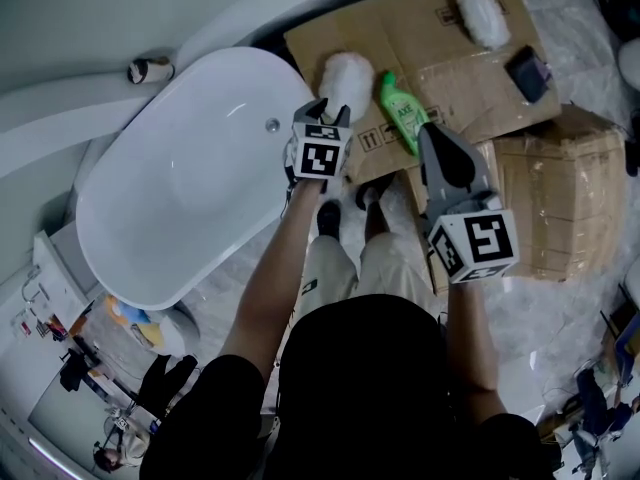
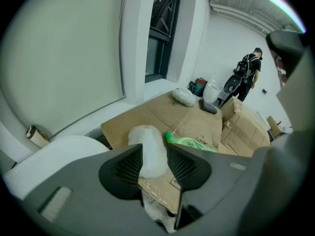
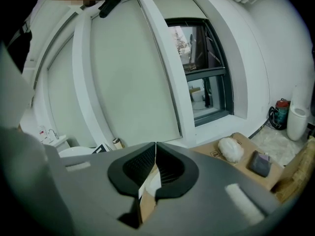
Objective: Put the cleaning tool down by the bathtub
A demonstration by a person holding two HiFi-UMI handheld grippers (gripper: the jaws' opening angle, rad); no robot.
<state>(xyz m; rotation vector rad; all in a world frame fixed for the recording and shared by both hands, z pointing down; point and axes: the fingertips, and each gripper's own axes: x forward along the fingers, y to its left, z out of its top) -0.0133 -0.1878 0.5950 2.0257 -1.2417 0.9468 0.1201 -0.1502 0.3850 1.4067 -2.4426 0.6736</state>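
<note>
The cleaning tool, a white fluffy pad, lies on flattened cardboard just right of the white bathtub. My left gripper hovers right over the pad's near end and is open. In the left gripper view the pad shows in the gap of the left gripper, resting on the cardboard beyond the jaws. My right gripper is held above the cardboard's near edge, by a green bottle. The right gripper is shut with nothing in it.
A second white fluffy pad and a dark flat object lie farther along the cardboard. A cardboard box stands to the right. A small roll sits on the ledge behind the tub. A person stands far off.
</note>
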